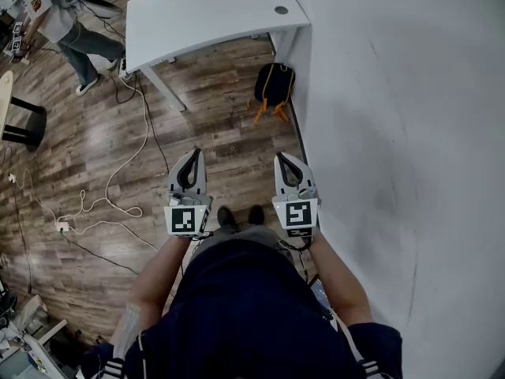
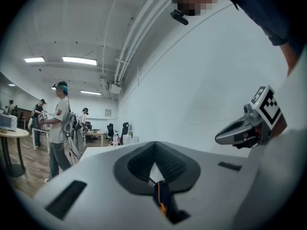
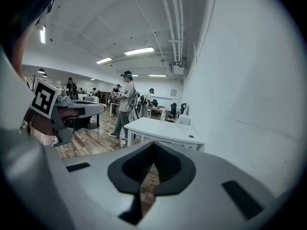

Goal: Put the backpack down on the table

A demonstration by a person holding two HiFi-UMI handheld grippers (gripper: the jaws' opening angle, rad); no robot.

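— Working on which step?

— Barely starting, judging from the scene: approaching, not yet carrying. Holding the left gripper [image 1: 194,153] and the right gripper [image 1: 282,158] out side by side, pressing each pair of jaws together on nothing.

— Finding the backpack [image 1: 274,84] where?

— Spotting it well ahead of both pairs of jaws, nearer the line of the right pair, sitting on the wooden floor [image 1: 221,133] against the wall, just beside a leg of the white table [image 1: 205,14]. Touching neither gripper. Showing through the slit under the left jaws as a dark shape with an orange stripe.

— Calling for what next?

— Probably walking forward, lowering one gripper, spreading its jaws and closing them on the top loop or a strap. Then lifting past the table edge, lying further ahead and to the left of the jaws. Watching for the orange straps dangling and snagging on that leg.

— Carrying anything inside?

— Unable to tell: looking too small from here for telling zipped from open, and hiding any contents. Standing fairly upright, so perhaps holding some bulk, guessing only. Seeing nothing on the near stretch of tabletop besides a small round grommet [image 1: 282,9].
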